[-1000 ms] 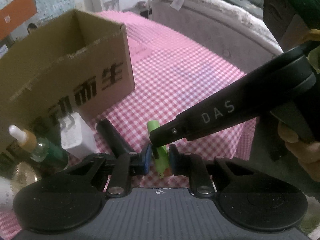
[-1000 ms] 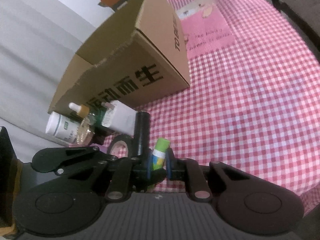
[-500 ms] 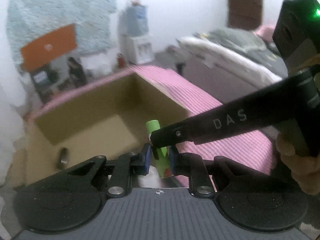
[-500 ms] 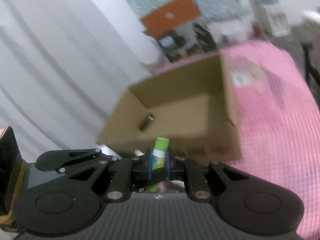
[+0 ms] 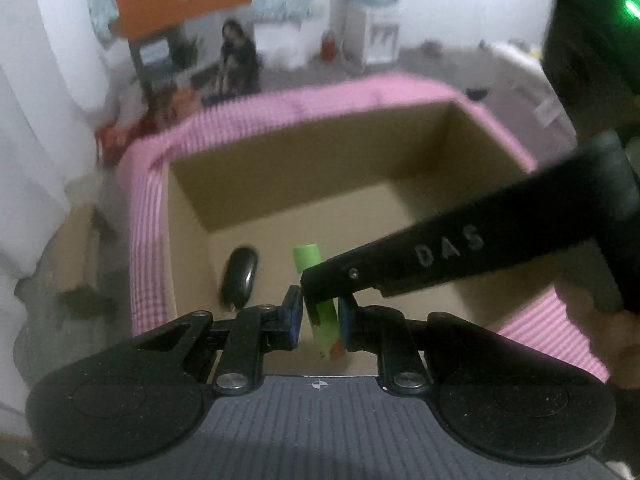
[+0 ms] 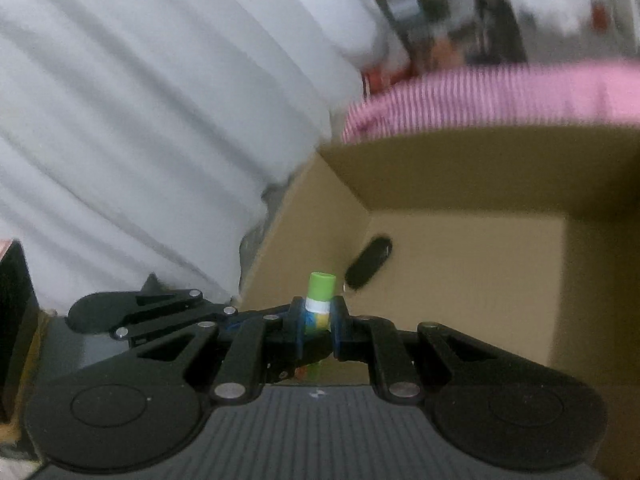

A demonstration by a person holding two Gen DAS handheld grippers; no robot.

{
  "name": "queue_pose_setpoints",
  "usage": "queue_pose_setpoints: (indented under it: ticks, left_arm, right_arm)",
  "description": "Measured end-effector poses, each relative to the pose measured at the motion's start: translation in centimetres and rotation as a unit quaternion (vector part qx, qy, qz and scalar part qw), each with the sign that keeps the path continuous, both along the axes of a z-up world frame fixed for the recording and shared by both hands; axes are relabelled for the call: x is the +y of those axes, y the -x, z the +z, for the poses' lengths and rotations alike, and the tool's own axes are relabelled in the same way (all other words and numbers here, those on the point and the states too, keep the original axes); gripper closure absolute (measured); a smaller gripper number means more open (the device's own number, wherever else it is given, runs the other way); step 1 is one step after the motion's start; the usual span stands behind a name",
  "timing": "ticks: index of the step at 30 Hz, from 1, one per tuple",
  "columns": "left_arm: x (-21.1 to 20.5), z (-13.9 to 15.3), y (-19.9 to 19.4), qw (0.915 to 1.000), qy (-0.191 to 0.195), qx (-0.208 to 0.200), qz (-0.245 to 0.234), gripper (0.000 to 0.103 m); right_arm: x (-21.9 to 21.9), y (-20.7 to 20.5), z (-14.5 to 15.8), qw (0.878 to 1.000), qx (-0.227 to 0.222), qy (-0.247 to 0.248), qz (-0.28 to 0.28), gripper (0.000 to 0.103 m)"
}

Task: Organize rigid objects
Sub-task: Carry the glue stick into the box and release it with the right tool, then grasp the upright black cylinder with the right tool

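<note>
Both tools, left (image 5: pixel 317 316) and right (image 6: pixel 316 328), clamp one green tube (image 6: pixel 319 300) above the open box (image 5: pixel 280 184); a dark item (image 5: pixel 239 278), blurred, already lies inside; release remains.

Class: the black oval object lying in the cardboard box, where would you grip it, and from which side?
Grip the black oval object across its narrow middle, coming from straight above. It lies flat on the floor of the cardboard box, and its walls block side approaches; the long rounded ends would likely slip.

**Dim, blurred fisheye views**

Light was soft and indoor, dim in both views. Motion blur smeared the pink checked cloth (image 5: pixel 148 240) and the background; the cardboard box (image 6: pixel 460 280) interior lay in shadow. A green lamp (image 5: pixel 631 7) glared. Edges bowed and vignetted.
</note>
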State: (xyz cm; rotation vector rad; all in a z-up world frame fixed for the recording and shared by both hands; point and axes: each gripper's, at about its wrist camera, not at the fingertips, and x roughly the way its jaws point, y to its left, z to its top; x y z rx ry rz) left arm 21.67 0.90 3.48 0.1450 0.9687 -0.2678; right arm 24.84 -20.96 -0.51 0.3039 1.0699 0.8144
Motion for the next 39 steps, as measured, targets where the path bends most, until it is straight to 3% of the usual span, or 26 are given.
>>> queue_pose_setpoints:
  ticks: [4,8,12,15,22,25,26,27,29,33,39]
  left_arm:
    - [0.7,-1.8,-0.5,0.9993,-0.014,0.032,0.011,0.084]
    - [1.0,-1.8,0.0,0.9991,-0.023,0.032,0.017,0.079]
    - [1.0,-0.9,0.8,0.9997,-0.013,0.014,0.015,0.057]
    - [0.9,-0.2,0.9,0.9996,-0.022,-0.011,0.017,0.049]
    - [0.9,2.6,3.9,0.9977,0.0,-0.067,0.011,0.041]
    - [0.5,3.7,6.0,0.9957,0.018,-0.091,-0.001,0.037]
    - [0.3,4.0,6.8,0.9952,0.026,-0.095,-0.006,0.036]
    - [0.0,4.1,7.4,0.9947,0.034,-0.096,-0.013,0.034]
    - [-0.5,4.1,8.6,0.9935,0.055,-0.095,-0.03,0.029]
    - [-2.4,2.9,10.8,0.991,0.088,-0.078,-0.065,0.018]
    - [-6.5,-0.8,12.4,0.9879,0.09,-0.035,-0.121,0.018]
  right_arm:
    - [1.8,-2.7,-3.3,0.997,0.073,0.013,0.017,0.089]
    - [3.1,-3.2,-5.4,0.992,0.119,0.019,0.027,0.089]
    - [4.2,-4.0,-6.8,0.988,0.148,0.024,0.031,0.088]
    - [4.2,-4.4,-7.0,0.988,0.15,0.014,0.028,0.087]
    - [0.9,-2.4,-2.9,0.996,0.084,-0.015,0.014,0.085]
    - [-1.8,-0.1,-0.5,0.999,0.044,-0.027,-0.002,0.077]
    - [-2.8,0.8,0.2,0.999,0.031,-0.029,-0.009,0.066]
    - [-3.9,1.8,0.9,0.999,0.016,-0.031,-0.017,0.048]
    - [-6.1,4.1,2.0,0.998,-0.017,-0.041,-0.037,0.04]
    - [-10.1,8.3,2.7,0.994,-0.055,-0.057,-0.08,0.04]
    - [-14.3,13.5,0.5,0.987,-0.067,-0.04,-0.14,0.04]
